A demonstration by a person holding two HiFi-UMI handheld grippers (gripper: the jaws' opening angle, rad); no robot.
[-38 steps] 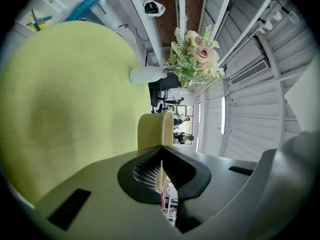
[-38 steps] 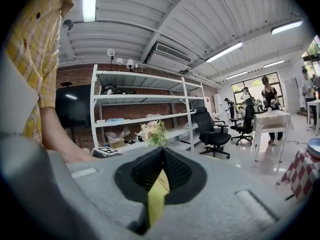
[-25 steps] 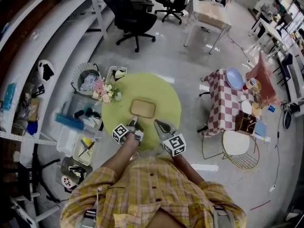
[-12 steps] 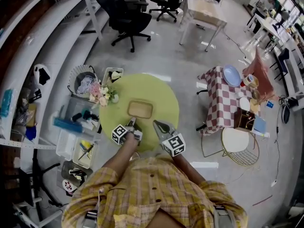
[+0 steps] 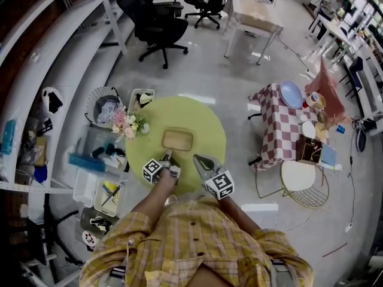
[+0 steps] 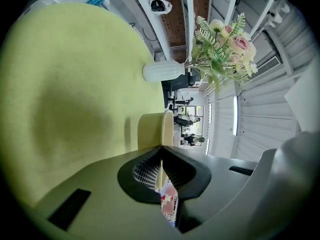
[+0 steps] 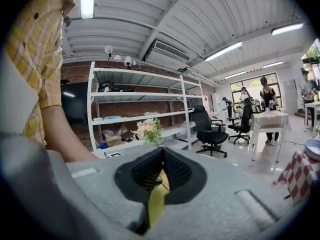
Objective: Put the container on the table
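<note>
A shallow tan rectangular container (image 5: 178, 140) rests flat near the middle of the round yellow-green table (image 5: 203, 124). My left gripper (image 5: 168, 155) hovers just short of the container's near edge, jaws shut and holding nothing. To the right of it, my right gripper (image 5: 197, 158) is also shut and holds nothing, over the table's near side. In the left gripper view the container (image 6: 155, 129) stands edge-on right beyond the closed tips of the left gripper (image 6: 161, 148). The right gripper (image 7: 162, 152) points across the room, its jaws pressed together.
A white vase of pink flowers (image 5: 127, 123) stands at the table's left edge; the vase (image 6: 164, 71) is beyond the container. Bins and a basket (image 5: 108, 103) crowd the floor left of the table. A checked table (image 5: 284, 130) and a wire stool (image 5: 302, 187) stand to the right.
The head view has drifted slightly. Both grippers and the container keep the same places on the table.
</note>
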